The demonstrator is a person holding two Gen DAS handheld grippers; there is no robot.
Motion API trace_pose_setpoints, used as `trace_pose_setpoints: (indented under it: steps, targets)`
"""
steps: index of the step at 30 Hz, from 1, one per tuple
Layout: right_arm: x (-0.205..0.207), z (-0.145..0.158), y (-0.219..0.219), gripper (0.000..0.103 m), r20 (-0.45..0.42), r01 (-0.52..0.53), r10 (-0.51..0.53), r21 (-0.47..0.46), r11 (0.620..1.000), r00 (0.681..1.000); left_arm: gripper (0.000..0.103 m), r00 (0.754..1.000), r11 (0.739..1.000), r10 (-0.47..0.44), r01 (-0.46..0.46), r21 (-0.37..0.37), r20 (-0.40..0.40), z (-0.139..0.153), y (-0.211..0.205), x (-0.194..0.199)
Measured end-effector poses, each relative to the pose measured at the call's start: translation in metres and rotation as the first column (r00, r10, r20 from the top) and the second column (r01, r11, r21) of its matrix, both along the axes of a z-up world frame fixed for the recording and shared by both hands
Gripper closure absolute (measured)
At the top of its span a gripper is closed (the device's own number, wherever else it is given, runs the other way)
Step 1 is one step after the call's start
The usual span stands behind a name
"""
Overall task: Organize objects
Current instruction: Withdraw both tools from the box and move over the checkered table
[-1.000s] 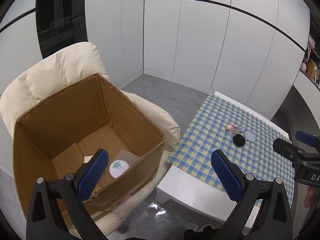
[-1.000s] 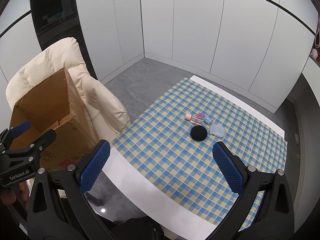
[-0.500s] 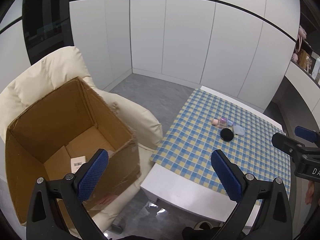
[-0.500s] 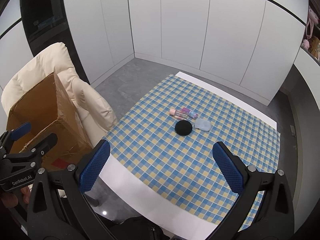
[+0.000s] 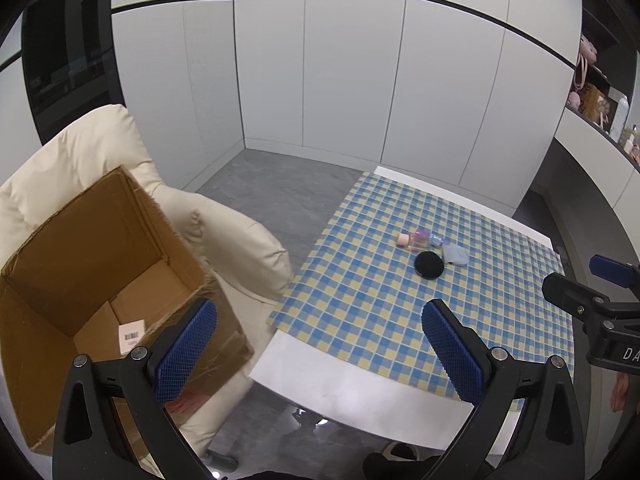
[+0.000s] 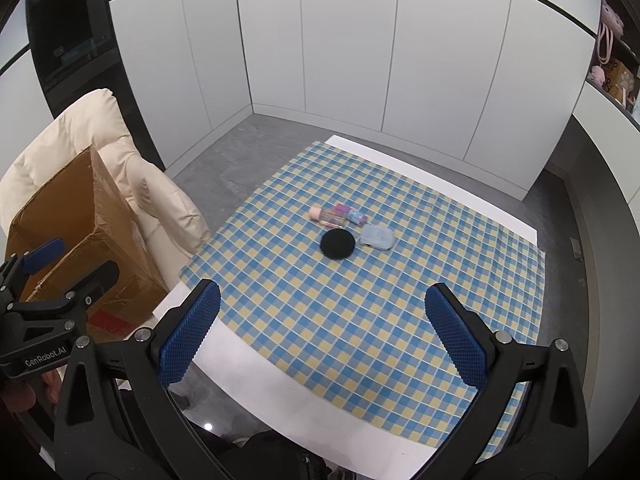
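Observation:
A small cluster lies on the blue-and-yellow checked cloth point(image 6: 360, 300): a clear bottle with a pink cap point(image 6: 326, 216), a black round disc point(image 6: 337, 243) and a pale blue case point(image 6: 377, 237). The same bottle point(image 5: 416, 239), disc point(image 5: 429, 264) and case point(image 5: 455, 255) show in the left wrist view. An open cardboard box point(image 5: 100, 264) sits on a cream armchair point(image 5: 224, 236) at the left. My left gripper point(image 5: 320, 350) is open and holds nothing, hanging between box and table. My right gripper point(image 6: 324, 332) is open over the table's near edge, well short of the cluster.
The white table point(image 6: 256, 372) stands on a grey floor, with white wall panels behind. A barcode label point(image 5: 131, 335) lies inside the box. Shelves with small items point(image 5: 600, 96) run along the right wall. A dark glass panel point(image 6: 72, 28) is at the far left.
My left gripper has swung right, away from over the box toward the table. The white round item seen inside the box a second ago is now out of sight. The right view shifted slightly right.

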State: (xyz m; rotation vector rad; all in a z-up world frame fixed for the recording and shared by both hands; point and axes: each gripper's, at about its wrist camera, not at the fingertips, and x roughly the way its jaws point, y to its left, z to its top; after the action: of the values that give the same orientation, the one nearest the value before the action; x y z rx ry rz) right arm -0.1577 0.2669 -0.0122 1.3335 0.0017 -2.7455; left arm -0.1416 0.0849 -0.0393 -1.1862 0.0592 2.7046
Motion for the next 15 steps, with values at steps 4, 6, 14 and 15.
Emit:
trace_pose_setpoints:
  steps: [4, 6, 14, 15]
  targets:
    - [0.002, -0.002, 0.011, 0.0, 0.003, 0.017, -0.017, 0.003, 1.0, 1.0, 0.001, 1.0, 1.0, -0.019, 0.019, 0.002, 0.006, -0.001, 0.012, -0.001]
    - [0.003, -0.002, 0.016, 0.0, 0.004, 0.026, -0.026, 0.001, 1.0, 1.0, 0.001, 1.0, 1.0, -0.03, 0.03, 0.001, 0.005, -0.001, 0.018, 0.0]
    - [0.01, -0.003, 0.037, 0.0, 0.008, 0.062, -0.062, 0.002, 0.998, 0.998, 0.001, 0.998, 0.998, -0.062, 0.062, 0.002, 0.012, -0.002, 0.038, 0.0]
    - [0.011, -0.003, 0.039, 0.0, 0.008, 0.065, -0.065, 0.001, 0.998, 0.998, 0.001, 0.998, 0.998, -0.066, 0.066, 0.002, 0.013, -0.002, 0.04, 0.001]
